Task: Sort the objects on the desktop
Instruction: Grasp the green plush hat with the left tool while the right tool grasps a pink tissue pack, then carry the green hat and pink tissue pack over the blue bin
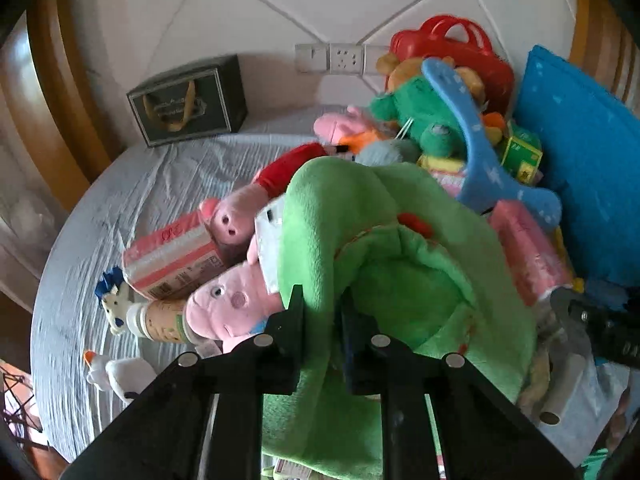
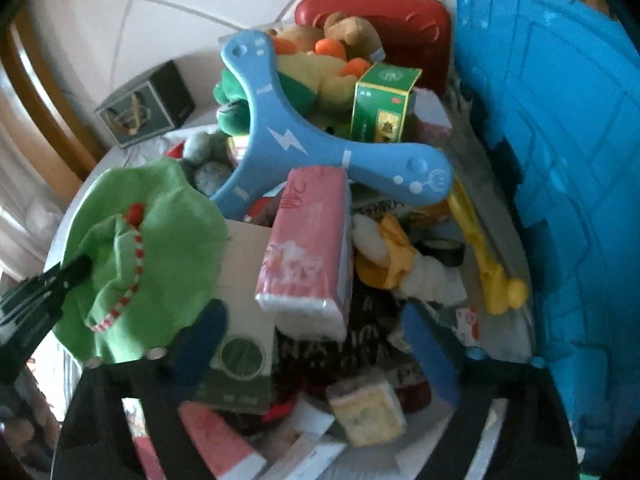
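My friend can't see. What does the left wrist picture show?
The left gripper is pinching a green plush toy above a cluttered table. Pink pig plushies, a pink tissue pack and a blue boomerang lie around it.

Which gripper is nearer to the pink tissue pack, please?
Right. The right gripper hovers open just before the pink tissue pack; the left gripper is off to its left, clamping the green plush.

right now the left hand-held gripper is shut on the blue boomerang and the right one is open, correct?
Not quite. In the left wrist view the left hand-held gripper is shut on the green plush, not the boomerang. The right hand-held gripper is open.
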`<state>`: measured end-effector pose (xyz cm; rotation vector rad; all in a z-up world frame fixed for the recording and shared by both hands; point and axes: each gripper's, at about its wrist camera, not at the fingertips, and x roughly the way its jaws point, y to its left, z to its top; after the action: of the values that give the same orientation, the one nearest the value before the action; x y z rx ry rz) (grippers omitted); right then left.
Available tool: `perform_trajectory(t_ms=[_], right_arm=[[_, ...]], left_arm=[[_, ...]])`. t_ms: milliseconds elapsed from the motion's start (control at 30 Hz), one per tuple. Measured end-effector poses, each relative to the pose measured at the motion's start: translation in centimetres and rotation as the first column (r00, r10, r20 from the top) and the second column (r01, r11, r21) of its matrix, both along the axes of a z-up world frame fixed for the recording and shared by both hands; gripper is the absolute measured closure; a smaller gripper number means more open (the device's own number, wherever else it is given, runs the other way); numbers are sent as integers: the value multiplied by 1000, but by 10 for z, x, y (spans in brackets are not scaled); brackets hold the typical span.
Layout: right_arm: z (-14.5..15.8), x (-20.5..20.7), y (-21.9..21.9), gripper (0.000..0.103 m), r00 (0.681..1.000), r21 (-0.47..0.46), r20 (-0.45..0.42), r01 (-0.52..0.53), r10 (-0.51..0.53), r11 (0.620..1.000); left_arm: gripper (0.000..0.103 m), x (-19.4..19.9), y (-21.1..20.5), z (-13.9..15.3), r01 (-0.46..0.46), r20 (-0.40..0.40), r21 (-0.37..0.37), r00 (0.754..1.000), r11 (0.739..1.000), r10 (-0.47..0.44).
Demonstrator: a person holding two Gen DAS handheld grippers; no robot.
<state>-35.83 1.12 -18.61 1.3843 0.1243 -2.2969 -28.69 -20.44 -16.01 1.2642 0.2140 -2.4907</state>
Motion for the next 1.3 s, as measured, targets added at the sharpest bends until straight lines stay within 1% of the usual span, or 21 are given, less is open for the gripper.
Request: perform_trajectory(t_ms=[100, 267, 300, 333, 367, 400, 433, 533, 600, 733, 800, 900, 967, 1067, 1200, 1300], right_arm=[[-10, -9, -5, 17, 1000, 11, 23, -9, 9, 1000], [-26, -18, -13, 17, 998, 37, 49, -40, 38, 999], [-31, -20, -15, 21, 997, 46, 56, -46, 44, 998], [-34, -21, -16, 28, 997, 50, 63, -50, 47, 997], [-35, -22, -17, 32, 997, 52, 64, -50, 46, 997], [-36, -22, -18, 46, 997, 58, 58, -50, 46, 997], [-35, -21, -19, 55, 997, 60, 54, -58, 55, 996], [-28, -16, -20, 57, 997, 88, 17, -70, 69, 994], [-18, -11, -16, 58, 997, 92, -18, -69, 71, 993], [17, 3, -4, 58, 990, 73, -115, -67, 75, 995], [39, 12, 2, 58, 982, 61, -172, -64, 73, 996], [65, 24, 7, 58, 970, 35, -233, -61, 68, 998], [83, 34, 13, 59, 960, 19, -273, -58, 61, 998], [107, 46, 20, 59, 946, -12, -323, -41, 35, 999], [139, 67, 43, 59, 916, -42, -401, -12, -6, 999], [163, 79, 68, 59, 892, -70, -450, 12, -42, 998]], left_arm=[[88, -6, -2, -19, -12, 42, 47, 999, 999, 10], [88, -9, 0, -31, -41, 58, 60, 998, 997, 38], [88, -8, 0, -31, -50, 54, 64, 997, 997, 46], [88, -8, -1, -31, -56, 51, 72, 997, 996, 52], [88, -7, -1, -31, -59, 49, 73, 997, 996, 56], [88, -7, 0, -31, -60, 48, 70, 997, 996, 57], [88, -6, 1, -30, -60, 45, 67, 997, 996, 57], [88, 1, 5, -18, -67, 9, 43, 998, 997, 67], [88, 8, 10, -1, -70, -40, 6, 997, 998, 70], [88, 20, 23, 35, -60, -132, -59, 990, 996, 52], [88, 30, 33, 58, -52, -194, -92, 981, 994, 33], [88, 41, 46, 84, -42, -248, -124, 969, 991, 10], [88, 50, 55, 102, -29, -281, -132, 960, 991, -10], [88, 61, 67, 124, -3, -322, -124, 946, 992, -37], [88, 74, 89, 146, 35, -363, -116, 929, 993, -75], [88, 74, 111, 160, 65, -385, -118, 917, 991, -106]])
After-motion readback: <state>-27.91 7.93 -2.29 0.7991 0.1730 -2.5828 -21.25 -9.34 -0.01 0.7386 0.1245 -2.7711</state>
